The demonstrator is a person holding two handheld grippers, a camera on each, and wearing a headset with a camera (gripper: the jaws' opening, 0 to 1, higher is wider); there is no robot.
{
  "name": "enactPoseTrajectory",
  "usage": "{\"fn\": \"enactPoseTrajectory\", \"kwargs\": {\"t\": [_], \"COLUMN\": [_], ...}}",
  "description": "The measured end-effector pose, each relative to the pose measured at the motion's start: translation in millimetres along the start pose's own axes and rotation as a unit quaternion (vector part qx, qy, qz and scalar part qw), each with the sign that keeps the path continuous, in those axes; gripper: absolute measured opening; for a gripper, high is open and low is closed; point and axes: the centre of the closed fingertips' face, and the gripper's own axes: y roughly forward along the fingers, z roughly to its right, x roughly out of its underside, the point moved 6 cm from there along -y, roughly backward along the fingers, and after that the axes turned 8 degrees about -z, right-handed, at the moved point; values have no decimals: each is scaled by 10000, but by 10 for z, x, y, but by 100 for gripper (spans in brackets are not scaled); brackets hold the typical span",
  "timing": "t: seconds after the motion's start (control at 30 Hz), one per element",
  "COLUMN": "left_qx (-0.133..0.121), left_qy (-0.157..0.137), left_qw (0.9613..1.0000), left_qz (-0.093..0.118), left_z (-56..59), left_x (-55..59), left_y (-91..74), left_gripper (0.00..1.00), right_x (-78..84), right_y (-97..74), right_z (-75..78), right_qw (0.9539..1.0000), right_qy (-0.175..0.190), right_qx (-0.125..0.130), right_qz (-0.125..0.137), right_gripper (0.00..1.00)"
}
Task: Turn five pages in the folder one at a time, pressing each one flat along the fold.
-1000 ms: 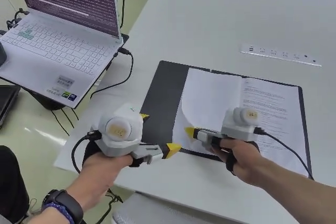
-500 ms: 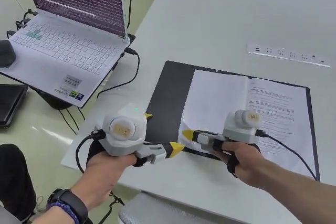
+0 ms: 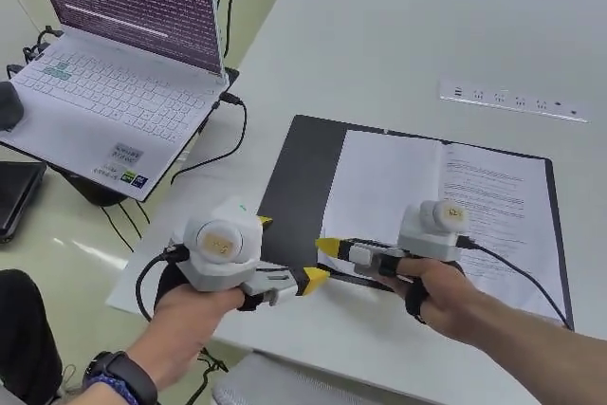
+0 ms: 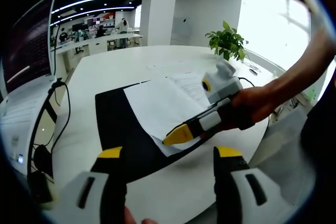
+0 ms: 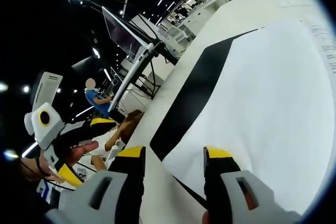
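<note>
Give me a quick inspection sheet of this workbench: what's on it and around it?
Surface: white table, smooth.
Job's things: black folder lying open; blank sheet left of a printed page.
Clutter: power strip beyond the folder; open laptop beside the table.
Grippers: left gripper open, by the folder's near corner; right gripper open, at the sheet's near corner.
Cables: black cable from the laptop; one trails from each gripper.
Surroundings: open office, potted plant.
</note>
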Motion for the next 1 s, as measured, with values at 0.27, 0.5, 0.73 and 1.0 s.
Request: {"fn": "enactPoseTrajectory", "kwargs": {"t": [0.27,0.5,0.73,1.0], "left_qx": [50,168,257,279], "left_qy": [-78,37,194,135], "left_qw": [10000,9998,9995,9994], "left_qz": [18,-46,-70,-155], "left_z": [37,110,131,37], "left_x": [14,-4,-128,-225], "left_y": [43,150,286,516], "left_gripper": [67,64,58,45], "right_x": [-86,-168,-99,18], "right_y": [-244,-623,-986,-1278], "right_z": [-86,-86,29,146], "right_qw": [9993,9966,9936,9924], "right_qy": [-345,-750,-892,-741], "right_qx": [-66,132,481,681], "right_qz": [97,315,499,713], "right_gripper": [50,48,43,38]}}
